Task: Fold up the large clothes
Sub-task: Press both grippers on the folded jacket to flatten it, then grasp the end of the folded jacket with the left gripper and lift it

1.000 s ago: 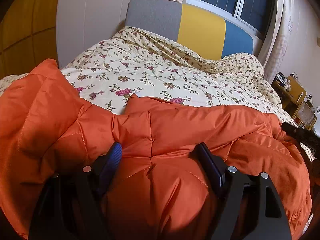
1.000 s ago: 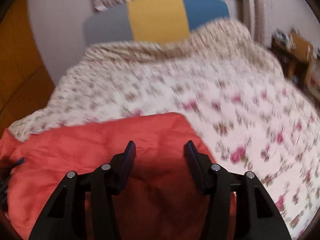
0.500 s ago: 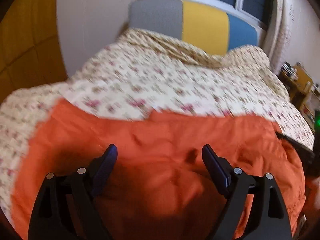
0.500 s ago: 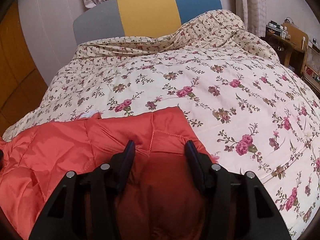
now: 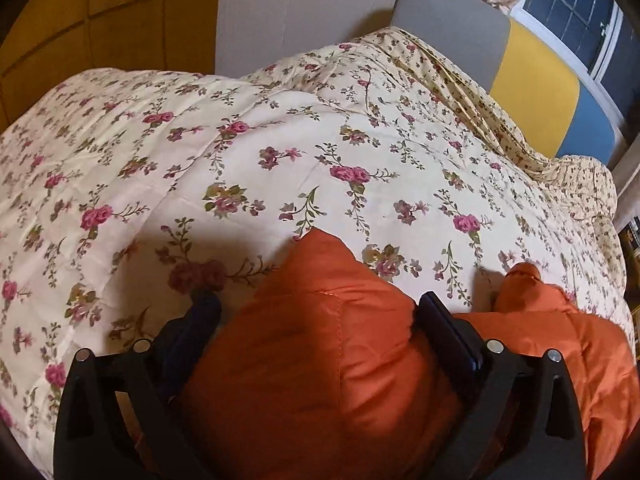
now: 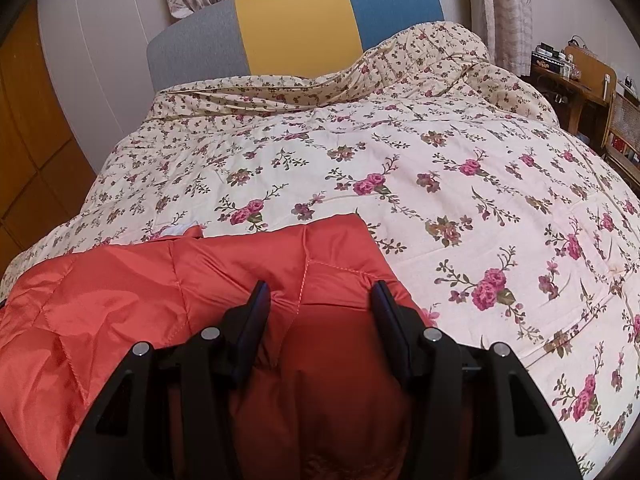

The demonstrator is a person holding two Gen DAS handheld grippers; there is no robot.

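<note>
My right tool (image 6: 316,304) pinches the orange jacket (image 6: 200,280) to anchor it; my left tool (image 5: 316,320), jaws opening, straddles a fold unpressed.

Orange quilted puffer jacket (image 6: 200,280), glossy, bunched, lying on floral bedspread (image 6: 460,184)

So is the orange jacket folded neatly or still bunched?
Still bunched: the orange jacket lies in puffy heaps on the floral quilt, with a peak rising between the left gripper's fingers.
</note>
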